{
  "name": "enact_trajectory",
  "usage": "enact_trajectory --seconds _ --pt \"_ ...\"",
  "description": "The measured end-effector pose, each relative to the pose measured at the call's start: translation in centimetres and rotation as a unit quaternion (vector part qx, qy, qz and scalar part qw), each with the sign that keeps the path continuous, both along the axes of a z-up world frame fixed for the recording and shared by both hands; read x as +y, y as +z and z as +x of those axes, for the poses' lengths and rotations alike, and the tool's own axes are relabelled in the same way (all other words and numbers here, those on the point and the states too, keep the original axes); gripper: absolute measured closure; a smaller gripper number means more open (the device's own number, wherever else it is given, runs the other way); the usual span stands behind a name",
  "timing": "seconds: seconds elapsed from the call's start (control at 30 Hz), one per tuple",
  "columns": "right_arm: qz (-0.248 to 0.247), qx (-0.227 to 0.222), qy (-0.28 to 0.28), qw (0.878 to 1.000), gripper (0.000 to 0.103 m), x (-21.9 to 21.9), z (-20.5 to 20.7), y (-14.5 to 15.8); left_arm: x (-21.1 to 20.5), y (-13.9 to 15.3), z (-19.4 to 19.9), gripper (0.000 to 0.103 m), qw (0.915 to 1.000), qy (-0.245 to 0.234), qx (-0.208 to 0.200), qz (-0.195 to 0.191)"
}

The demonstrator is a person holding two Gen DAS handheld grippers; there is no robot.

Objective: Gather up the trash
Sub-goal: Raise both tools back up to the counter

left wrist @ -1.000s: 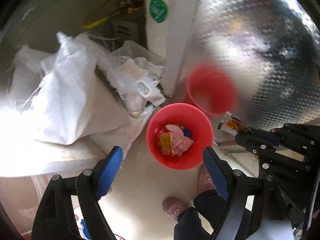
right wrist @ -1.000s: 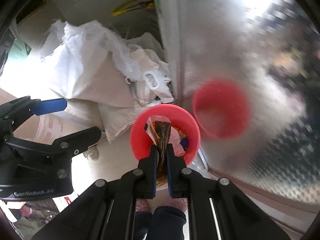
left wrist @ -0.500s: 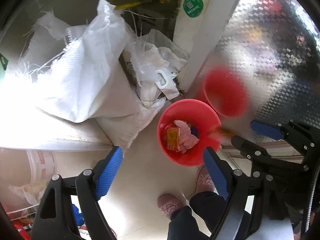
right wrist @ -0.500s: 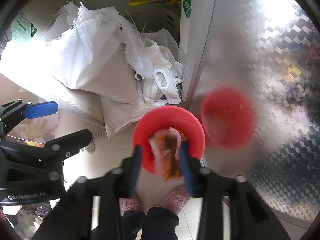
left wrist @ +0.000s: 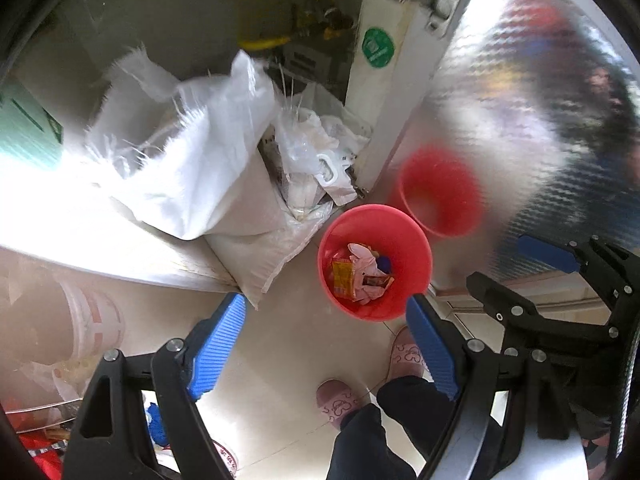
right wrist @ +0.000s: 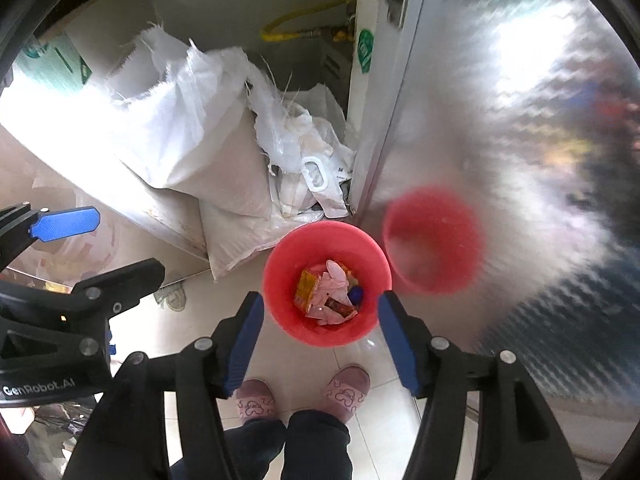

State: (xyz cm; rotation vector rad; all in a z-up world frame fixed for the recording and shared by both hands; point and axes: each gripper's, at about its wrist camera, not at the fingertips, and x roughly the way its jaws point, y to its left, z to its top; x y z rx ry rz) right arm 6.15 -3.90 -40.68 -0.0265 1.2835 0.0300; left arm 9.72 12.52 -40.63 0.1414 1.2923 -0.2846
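A red bin (left wrist: 416,248) (right wrist: 280,280) stands on the tiled floor beside a shiny metal door. In it lie an orange packet (left wrist: 343,278) (right wrist: 306,288), a crumpled pink piece (left wrist: 366,268) (right wrist: 332,280) and a brown sauce packet (left wrist: 378,281) (right wrist: 340,306). My right gripper (right wrist: 321,297) hangs above the bin, its jaws opening with nothing between them. It also shows at the right edge of the left wrist view. My left gripper (left wrist: 325,300) is open and empty, above the floor just left of the bin.
White woven sacks (left wrist: 208,184) (right wrist: 192,140) and plastic bags (right wrist: 304,160) are piled left of the bin. The metal door (right wrist: 500,140) mirrors the bin. A person's pink slippers (right wrist: 346,392) stand close in front. A white bucket (left wrist: 92,328) sits at the left.
The right gripper's jaws have opened and let go of the brown packet, which now lies in the bin. Both grippers have risen, so the bin looks smaller.
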Motion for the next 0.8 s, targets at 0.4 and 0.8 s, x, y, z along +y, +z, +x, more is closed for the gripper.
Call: enact_trajectory --seconds 0.4,0.8 --pt "-0.022 -0.035 -0.055 0.998 0.041 0.5 -4.5 12.6 -0.4 12.8 -3.7 0.022 0.9979 -0.034 -0.051 -0.021" --pt "-0.075 -0.113 -0.130 0.982 0.029 -1.8 -7.2 23.9 -3.0 23.4 -4.9 0.021 0.9920 -0.065 -0.092 -0.056"
